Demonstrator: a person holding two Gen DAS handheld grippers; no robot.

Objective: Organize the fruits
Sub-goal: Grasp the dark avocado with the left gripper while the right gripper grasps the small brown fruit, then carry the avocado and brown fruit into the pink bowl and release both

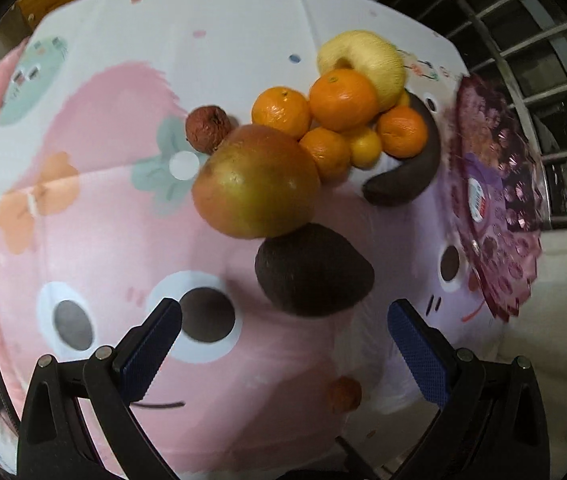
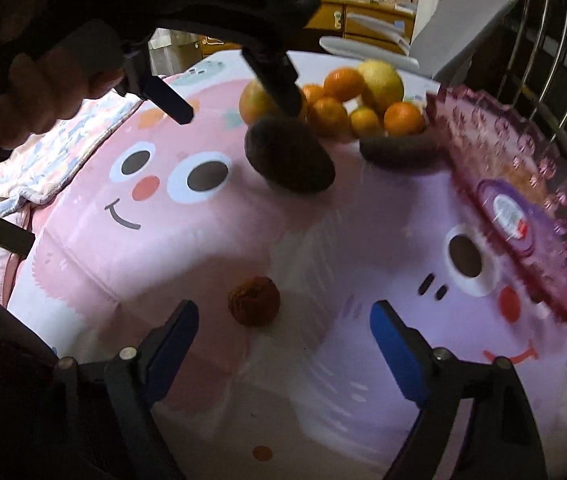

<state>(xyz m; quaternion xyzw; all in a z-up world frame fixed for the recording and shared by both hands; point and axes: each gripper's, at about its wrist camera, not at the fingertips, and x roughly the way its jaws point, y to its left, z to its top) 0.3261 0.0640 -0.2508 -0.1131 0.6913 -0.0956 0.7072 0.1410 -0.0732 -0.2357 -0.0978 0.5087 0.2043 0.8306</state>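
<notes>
My left claw (image 1: pixel 283 344) points steeply down, its blue pads (image 1: pixel 149 350) spread wide with nothing pressed between them. My right claw (image 2: pixel 283 344) also tilts downward, jaws apart and empty. From the right wrist view, my left hand (image 2: pixel 43 96) grips its handle, fingers wrapped around it.

From my right cam, the left gripper (image 2: pixel 239 84) hides part of the big fruit (image 2: pixel 253 106); purple plate (image 2: pixel 523 200) blurred, label unreadable.
</notes>
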